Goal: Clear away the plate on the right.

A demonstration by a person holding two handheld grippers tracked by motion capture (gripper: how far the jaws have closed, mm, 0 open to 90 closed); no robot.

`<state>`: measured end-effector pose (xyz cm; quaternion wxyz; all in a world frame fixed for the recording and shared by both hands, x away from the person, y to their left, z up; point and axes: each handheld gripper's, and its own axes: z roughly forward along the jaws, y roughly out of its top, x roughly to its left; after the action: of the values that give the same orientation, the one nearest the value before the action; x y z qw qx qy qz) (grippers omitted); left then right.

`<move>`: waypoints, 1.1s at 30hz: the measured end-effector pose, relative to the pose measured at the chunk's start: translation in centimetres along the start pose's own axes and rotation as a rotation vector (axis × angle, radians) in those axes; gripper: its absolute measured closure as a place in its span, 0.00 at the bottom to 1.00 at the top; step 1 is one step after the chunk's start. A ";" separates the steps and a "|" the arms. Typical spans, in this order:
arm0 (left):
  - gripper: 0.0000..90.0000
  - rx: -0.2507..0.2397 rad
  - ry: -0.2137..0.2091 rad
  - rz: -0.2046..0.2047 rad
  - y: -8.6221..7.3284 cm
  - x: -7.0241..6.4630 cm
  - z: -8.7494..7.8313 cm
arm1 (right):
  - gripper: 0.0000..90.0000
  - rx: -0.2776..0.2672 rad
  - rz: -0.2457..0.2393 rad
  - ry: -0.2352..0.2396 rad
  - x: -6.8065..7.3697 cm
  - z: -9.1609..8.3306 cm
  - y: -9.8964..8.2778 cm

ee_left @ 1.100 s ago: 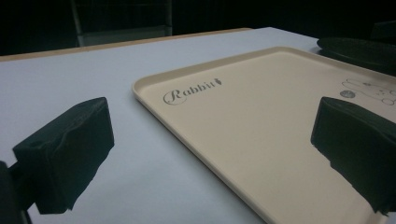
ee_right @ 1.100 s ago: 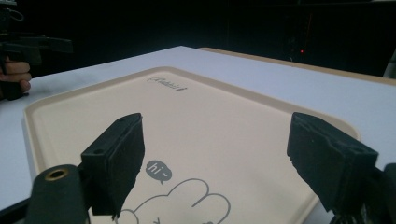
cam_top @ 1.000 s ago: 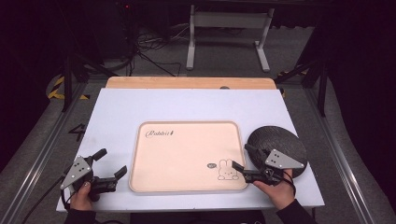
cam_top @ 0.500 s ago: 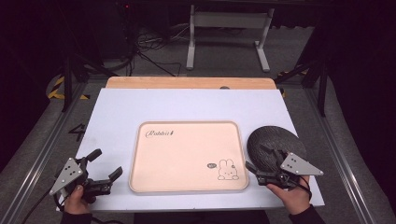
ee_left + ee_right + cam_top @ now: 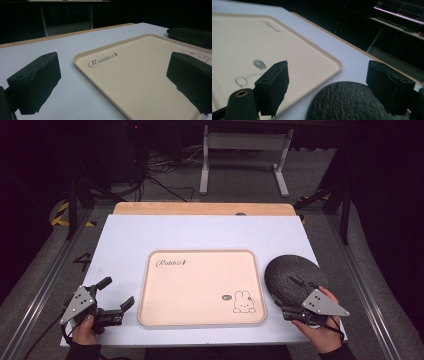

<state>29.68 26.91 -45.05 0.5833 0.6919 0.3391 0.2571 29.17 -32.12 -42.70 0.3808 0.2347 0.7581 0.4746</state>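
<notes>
While the right gripper (image 5: 290,296) hovers at the near edge of the dark round mat (image 5: 295,276), its jaws stand wide apart with nothing between them, so it is released and holds nothing. In the right gripper view the woven surface of the mat (image 5: 347,102) lies just below and between the two black jaws, which suggests that this hand is lined up to take the mat by its rim. The mat rests flat on the white table (image 5: 200,235), just beside the right side of the beige tray (image 5: 200,290), touching it or almost touching; I cannot tell which.

At the other side, the left gripper (image 5: 117,295) also has its jaws open and empty. It is kept low near the front left corner of the table, a little apart from the tray's left rim, and it points toward the tray. In the left gripper view the tray (image 5: 140,75), with its "Rabbit" lettering, lies ahead between the jaws. I judge this hand waits there so that it can steady or receive the tray if needed.

The tray itself is empty and sits in the middle, probably as the place where the mat should go.
</notes>
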 end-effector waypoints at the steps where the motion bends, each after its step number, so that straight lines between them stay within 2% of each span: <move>1: 0.00 -0.002 -0.002 -0.004 0.0 0.0 0.1 | 0.23 0.015 -0.028 -0.012 -0.1 -0.2 -0.1; 4: 0.00 -0.023 -0.010 -0.045 -0.1 0.4 0.1 | 0.24 0.035 -0.078 -0.040 -0.4 -0.7 -0.3; 7: 0.00 -0.029 0.002 -0.063 -0.3 0.7 -0.1 | 0.26 0.063 -0.139 -0.054 -0.3 -0.9 -0.6; 9: 0.00 -0.035 0.010 -0.074 -0.4 0.9 -0.2 | 0.28 0.088 -0.177 -0.053 -0.1 -1.0 -0.8; 10: 0.00 -0.036 0.013 -0.081 -0.5 1.0 -0.3 | 0.31 0.097 -0.195 -0.049 0.0 -0.9 -0.9; 11: 0.00 -0.040 0.013 -0.090 -0.5 1.0 -0.3 | 0.37 0.121 -0.203 -0.036 0.2 -0.9 -1.0; 12: 0.00 -0.047 0.010 -0.103 -0.6 1.2 -0.3 | 0.39 0.149 -0.220 -0.019 0.3 -0.8 -1.1; 14: 0.00 -0.049 0.011 -0.116 -0.7 1.3 -0.3 | 0.40 0.195 -0.257 -0.017 0.7 -0.4 -1.4; 17: 0.00 -0.051 0.022 -0.131 -0.8 1.6 -0.4 | 0.42 0.220 -0.311 -0.009 1.2 -0.1 -1.5; 20: 0.00 -0.051 0.027 -0.138 -0.9 1.7 -0.4 | 0.44 0.246 -0.373 -0.013 1.7 0.0 -1.5; 27: 0.00 -0.049 0.022 -0.134 -0.9 1.6 -0.3 | 0.49 0.296 -0.476 -0.024 2.8 0.3 -1.5; 30: 0.00 -0.047 0.023 -0.133 -0.9 1.6 -0.3 | 0.52 0.331 -0.555 -0.043 3.3 0.6 -1.6; 33: 0.00 -0.047 0.026 -0.133 -0.9 1.6 -0.3 | 0.54 0.373 -0.600 -0.068 3.8 0.9 -1.8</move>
<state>30.36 28.40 -45.98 0.6107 0.6506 0.3858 0.2343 27.61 -29.73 -45.84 0.4788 0.0828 0.8538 0.1868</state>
